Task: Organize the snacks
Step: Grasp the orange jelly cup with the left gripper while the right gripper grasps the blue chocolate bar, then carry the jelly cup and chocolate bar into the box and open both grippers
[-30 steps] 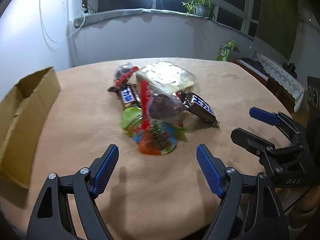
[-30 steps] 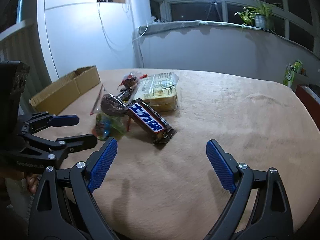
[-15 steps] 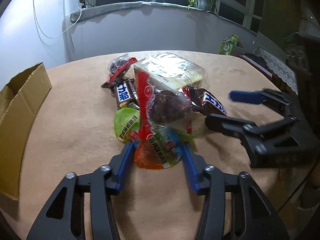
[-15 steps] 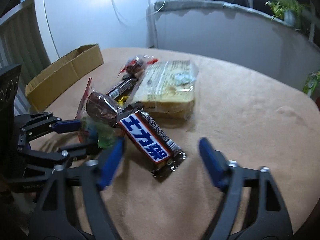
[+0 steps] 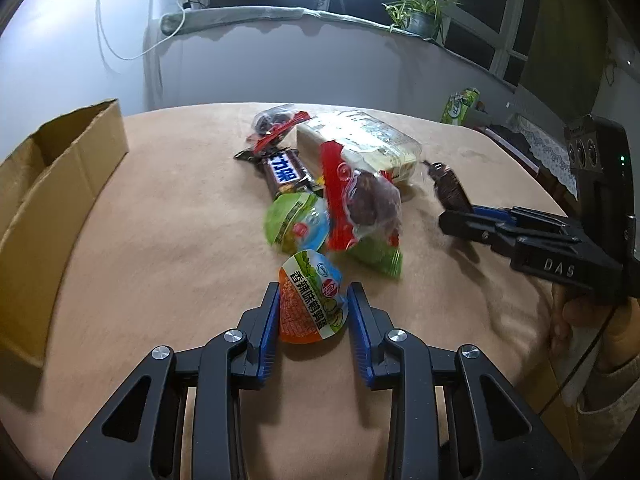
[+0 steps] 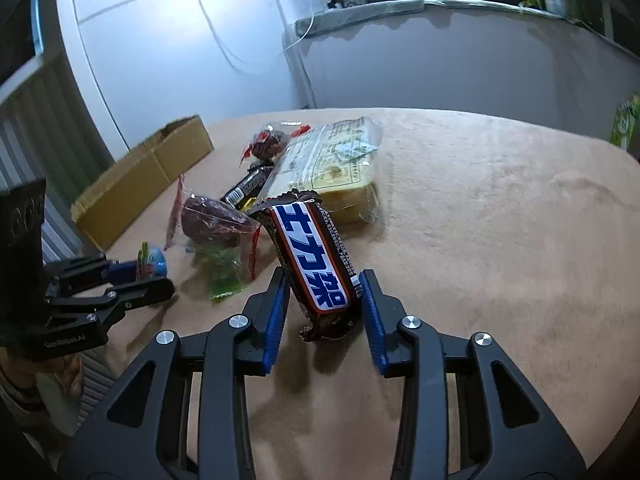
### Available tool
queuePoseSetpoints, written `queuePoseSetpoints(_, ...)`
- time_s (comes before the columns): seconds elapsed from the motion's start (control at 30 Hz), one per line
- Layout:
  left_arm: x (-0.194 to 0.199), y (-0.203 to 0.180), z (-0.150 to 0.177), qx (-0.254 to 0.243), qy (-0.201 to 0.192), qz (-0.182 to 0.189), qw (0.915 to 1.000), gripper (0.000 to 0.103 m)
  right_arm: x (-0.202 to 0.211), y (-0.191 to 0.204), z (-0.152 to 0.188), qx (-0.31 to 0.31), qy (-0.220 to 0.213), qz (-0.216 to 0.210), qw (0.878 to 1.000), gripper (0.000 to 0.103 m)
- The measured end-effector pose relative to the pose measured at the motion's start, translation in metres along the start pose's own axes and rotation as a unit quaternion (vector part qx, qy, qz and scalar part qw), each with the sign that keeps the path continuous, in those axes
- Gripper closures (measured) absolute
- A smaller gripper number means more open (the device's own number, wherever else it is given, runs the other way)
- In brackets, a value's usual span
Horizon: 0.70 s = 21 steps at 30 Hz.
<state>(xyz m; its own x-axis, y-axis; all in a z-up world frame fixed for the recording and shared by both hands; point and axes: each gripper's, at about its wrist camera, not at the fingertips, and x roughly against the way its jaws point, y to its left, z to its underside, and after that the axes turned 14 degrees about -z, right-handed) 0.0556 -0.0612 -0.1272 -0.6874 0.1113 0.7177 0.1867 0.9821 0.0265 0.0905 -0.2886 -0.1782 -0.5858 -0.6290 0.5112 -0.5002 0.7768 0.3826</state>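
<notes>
Left gripper (image 5: 313, 312) is closing, blue pads touching the orange jelly cup (image 5: 311, 306). Right gripper (image 6: 325, 308) is closing around a chocolate bar (image 6: 316, 264). Beside the bread pack (image 5: 360, 146): two chocolate bars, two jelly cups.

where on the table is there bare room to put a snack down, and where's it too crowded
Bare cloth lies between the cardboard box and the snack pile, and more right of the bread pack out to the table edge. It is crowded at the pile and just in front of it, where the left gripper closes around the jelly cup and the right gripper around the chocolate bar.
</notes>
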Motion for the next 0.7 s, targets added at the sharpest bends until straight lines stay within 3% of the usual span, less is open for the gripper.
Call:
queuePoseSetpoints(0.3, 0.024, 0.015, 0.006, 0.018, -0.016, 0.0, 0.9997, 0.072, 0.029, 0.001, 0.023, -0.048, -0.043, 0.006, 0.998, 0.067)
queuePoseSetpoints(0.7, 0.066, 0.038, 0.001, 0.036, -0.067, -0.013, 0.997, 0.072, 0.064, 0.03, 0.011, -0.033, -0.086, 0.016, 0.996, 0.067)
